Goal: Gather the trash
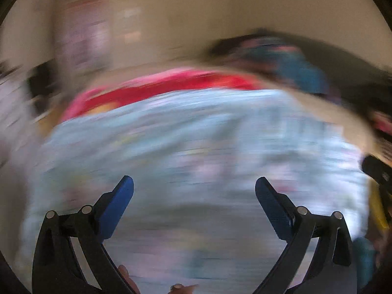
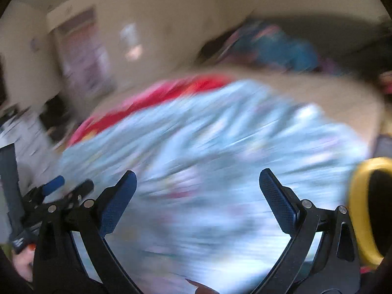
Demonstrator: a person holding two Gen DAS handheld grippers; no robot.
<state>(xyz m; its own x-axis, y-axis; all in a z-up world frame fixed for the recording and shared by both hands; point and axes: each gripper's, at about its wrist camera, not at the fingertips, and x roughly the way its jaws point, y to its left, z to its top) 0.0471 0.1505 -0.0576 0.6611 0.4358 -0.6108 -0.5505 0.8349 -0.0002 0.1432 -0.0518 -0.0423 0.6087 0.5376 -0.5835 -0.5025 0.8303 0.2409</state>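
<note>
No trash discernible, both grippers' fingers spread, empty

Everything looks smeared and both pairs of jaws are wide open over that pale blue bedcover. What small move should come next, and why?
Probably hold both cameras steady first. Both views are motion-blurred, so no trash can be made out on the pale blue cover. The left gripper and right gripper are open and empty; a yellow-rimmed container sits at the right gripper's right. Once sharp, a piece can be chosen.

Right tool wide apart, empty, above blurred, perhaps patterned, pale-blue bedcover.
</note>
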